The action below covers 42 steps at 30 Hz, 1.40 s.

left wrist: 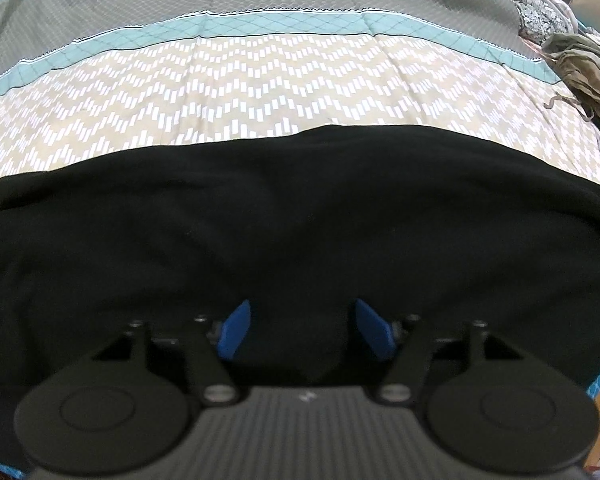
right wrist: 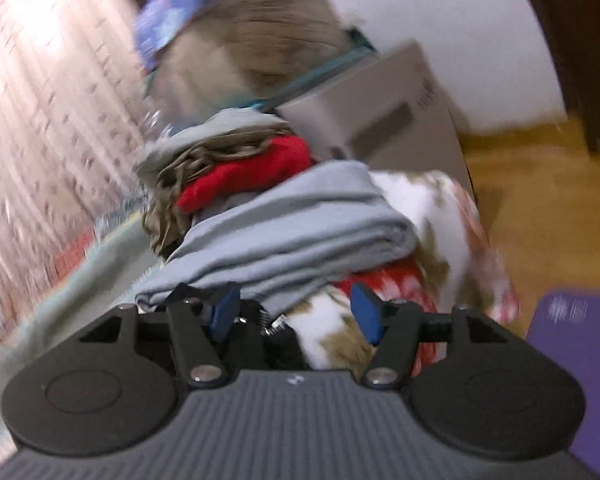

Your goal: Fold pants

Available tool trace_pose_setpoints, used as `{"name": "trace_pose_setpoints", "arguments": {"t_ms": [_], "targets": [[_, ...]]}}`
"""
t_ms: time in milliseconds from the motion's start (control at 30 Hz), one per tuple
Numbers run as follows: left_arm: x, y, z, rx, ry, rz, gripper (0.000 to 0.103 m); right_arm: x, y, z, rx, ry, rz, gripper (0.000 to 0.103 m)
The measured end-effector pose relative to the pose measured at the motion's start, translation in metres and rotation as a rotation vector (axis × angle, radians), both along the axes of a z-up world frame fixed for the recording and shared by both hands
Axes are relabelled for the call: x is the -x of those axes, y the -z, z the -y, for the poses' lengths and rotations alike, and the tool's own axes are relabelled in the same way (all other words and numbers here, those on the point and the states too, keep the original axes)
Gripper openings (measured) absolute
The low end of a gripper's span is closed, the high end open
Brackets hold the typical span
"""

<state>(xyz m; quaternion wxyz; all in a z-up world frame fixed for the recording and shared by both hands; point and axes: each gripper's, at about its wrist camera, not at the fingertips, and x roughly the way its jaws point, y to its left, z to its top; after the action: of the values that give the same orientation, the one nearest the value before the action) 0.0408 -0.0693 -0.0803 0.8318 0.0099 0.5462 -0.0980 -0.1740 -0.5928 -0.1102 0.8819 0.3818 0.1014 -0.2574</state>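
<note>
Bedspread (left wrist: 284,80): zigzag, teal and grey bands.
Olive garment (left wrist: 588,76): crumpled at the bed's right edge.
Clothes pile: grey folded cloth (right wrist: 300,236) in front, red garment (right wrist: 256,172) behind.
Cardboard box (right wrist: 384,120): behind the pile.
Floor (right wrist: 540,208): wooden.
</note>
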Motion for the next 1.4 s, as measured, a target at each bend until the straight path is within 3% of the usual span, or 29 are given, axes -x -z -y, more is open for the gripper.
{"name": "trace_pose_setpoints", "arguments": {"t_ms": [133, 300, 367, 400, 433, 600, 700, 800, 867, 1000, 1167, 1300, 1400], "targets": [[0.001, -0.001, -0.001, 0.003, 0.002, 0.000, 0.061, -0.002, 0.025, -0.004, -0.199, -0.019, 0.059, 0.065], [0.001, -0.001, -0.003, 0.008, 0.001, -0.003, 0.061, -0.021, 0.043, -0.021, -0.303, -0.071, 0.055, 0.064], [0.002, -0.001, -0.003, 0.009, 0.002, -0.001, 0.061, -0.029, 0.038, -0.026, -0.281, -0.089, 0.053, 0.046], [0.002, 0.000, -0.003, 0.010, 0.002, -0.001, 0.061, -0.031, 0.031, -0.032, -0.243, -0.094, 0.042, 0.029], [0.002, 0.000, -0.003, 0.010, 0.002, -0.001, 0.061, -0.033, 0.024, -0.036, -0.205, -0.105, 0.034, 0.027], [0.001, 0.002, -0.002, 0.009, 0.005, 0.001, 0.063, -0.040, 0.015, -0.034, -0.189, -0.134, 0.054, 0.030], [0.002, 0.001, -0.003, 0.013, 0.008, 0.004, 0.063, -0.045, 0.028, -0.027, -0.234, -0.091, 0.036, 0.050], [0.003, 0.001, -0.004, 0.019, 0.007, 0.005, 0.063, -0.046, 0.035, -0.022, -0.271, -0.055, 0.072, 0.049], [0.003, 0.001, -0.004, 0.018, 0.009, 0.005, 0.063, -0.047, 0.031, -0.021, -0.280, -0.063, 0.082, 0.023], [0.002, -0.003, -0.008, 0.038, 0.000, 0.002, 0.062, -0.043, 0.007, -0.028, -0.226, -0.107, 0.116, 0.022], [0.004, -0.023, -0.015, 0.156, 0.001, 0.012, 0.060, -0.049, -0.045, -0.056, -0.111, -0.239, 0.181, 0.022], [0.008, -0.040, -0.013, 0.264, 0.033, 0.027, 0.061, -0.074, -0.080, -0.100, -0.021, -0.425, 0.210, 0.022], [0.007, -0.044, -0.011, 0.330, 0.056, 0.010, 0.061, -0.099, -0.090, -0.140, 0.022, -0.582, 0.189, 0.022]]}}
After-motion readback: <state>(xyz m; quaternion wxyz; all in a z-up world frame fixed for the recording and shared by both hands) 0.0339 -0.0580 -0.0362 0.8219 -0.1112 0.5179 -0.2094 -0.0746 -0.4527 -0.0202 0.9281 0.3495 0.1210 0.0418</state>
